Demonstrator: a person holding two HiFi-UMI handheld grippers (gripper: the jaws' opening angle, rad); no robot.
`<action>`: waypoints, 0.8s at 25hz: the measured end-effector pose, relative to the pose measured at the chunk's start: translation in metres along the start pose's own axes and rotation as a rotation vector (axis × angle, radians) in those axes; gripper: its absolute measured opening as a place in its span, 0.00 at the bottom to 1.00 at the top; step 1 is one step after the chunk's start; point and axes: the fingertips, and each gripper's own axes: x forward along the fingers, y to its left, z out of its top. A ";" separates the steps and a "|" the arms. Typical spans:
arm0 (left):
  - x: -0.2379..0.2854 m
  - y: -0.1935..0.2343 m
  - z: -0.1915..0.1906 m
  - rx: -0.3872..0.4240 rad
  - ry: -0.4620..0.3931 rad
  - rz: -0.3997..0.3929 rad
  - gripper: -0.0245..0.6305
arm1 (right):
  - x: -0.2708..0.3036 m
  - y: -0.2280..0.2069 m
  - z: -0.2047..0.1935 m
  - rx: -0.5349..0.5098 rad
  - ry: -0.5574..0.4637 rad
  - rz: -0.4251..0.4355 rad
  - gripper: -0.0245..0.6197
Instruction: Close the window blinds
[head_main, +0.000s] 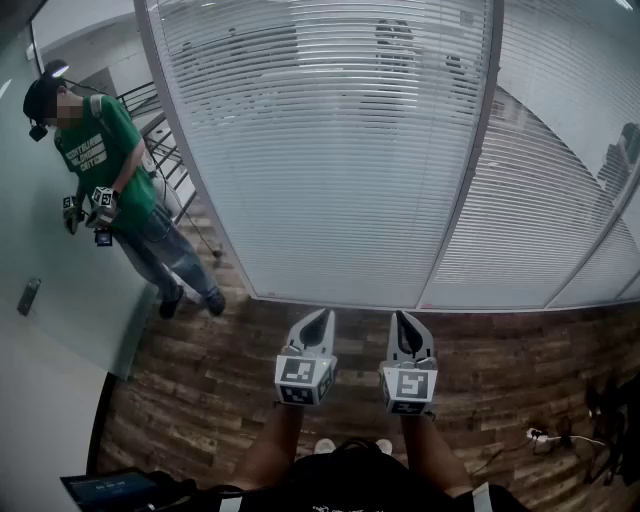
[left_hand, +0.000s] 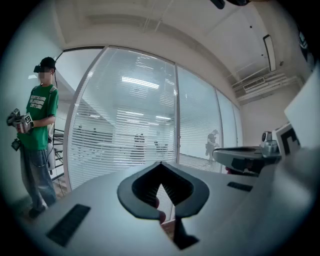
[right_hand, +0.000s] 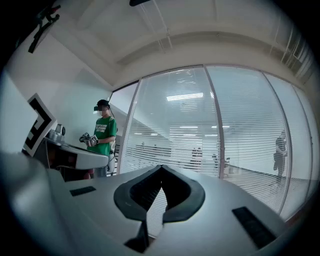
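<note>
My left tool (head_main: 322, 318) and right tool (head_main: 402, 320) side by side, both pressed together, nothing pinched, blinds (head_main: 330, 150) ahead of me, apart from both, slats seemingly part open, person in green (head_main: 105, 165) at left.

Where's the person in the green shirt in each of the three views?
Head view: person at upper left.
Left gripper view: person at the left edge.
Right gripper view: person left of centre.
Shared landmark: the blinds just right of the person.
</note>
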 end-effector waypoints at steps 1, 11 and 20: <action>0.001 0.001 0.000 0.015 -0.002 0.006 0.03 | 0.002 0.000 0.001 -0.008 -0.002 0.002 0.04; 0.010 -0.004 -0.005 0.023 0.014 -0.008 0.03 | 0.009 -0.003 -0.002 -0.025 0.002 0.012 0.04; 0.014 -0.013 -0.004 0.048 0.007 -0.017 0.03 | 0.008 -0.012 -0.001 0.006 -0.008 0.009 0.04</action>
